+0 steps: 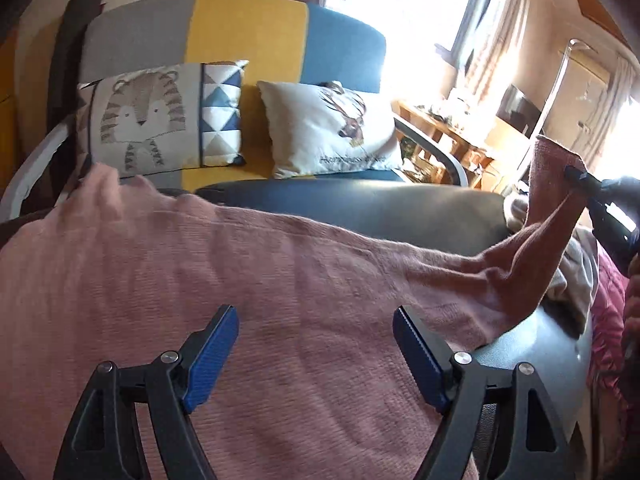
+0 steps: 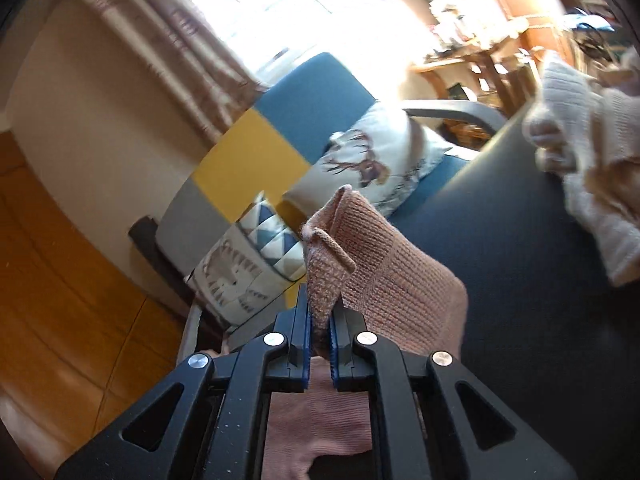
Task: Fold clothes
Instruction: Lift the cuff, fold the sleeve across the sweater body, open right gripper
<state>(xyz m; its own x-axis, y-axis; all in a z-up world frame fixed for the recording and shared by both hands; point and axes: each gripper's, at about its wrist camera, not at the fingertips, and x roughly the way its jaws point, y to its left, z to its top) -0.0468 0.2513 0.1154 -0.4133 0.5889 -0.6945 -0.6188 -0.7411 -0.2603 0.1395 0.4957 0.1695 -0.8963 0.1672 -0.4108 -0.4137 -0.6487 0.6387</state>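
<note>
Right wrist view: your right gripper (image 2: 319,320) pinches the pink knit sweater's (image 1: 240,272) cuff, lifted at the right; body lies on the dark table (image 1: 380,208). Left gripper (image 1: 316,344) gapes empty above it. Next, fold the sleeve leftward across.

Bare dark table (image 2: 520,280) betw pink sweater (image 1: 240,280) & cream knit pile (image 2: 592,168) = free room; sofa cushions (image 1: 160,120) block far edge.
</note>
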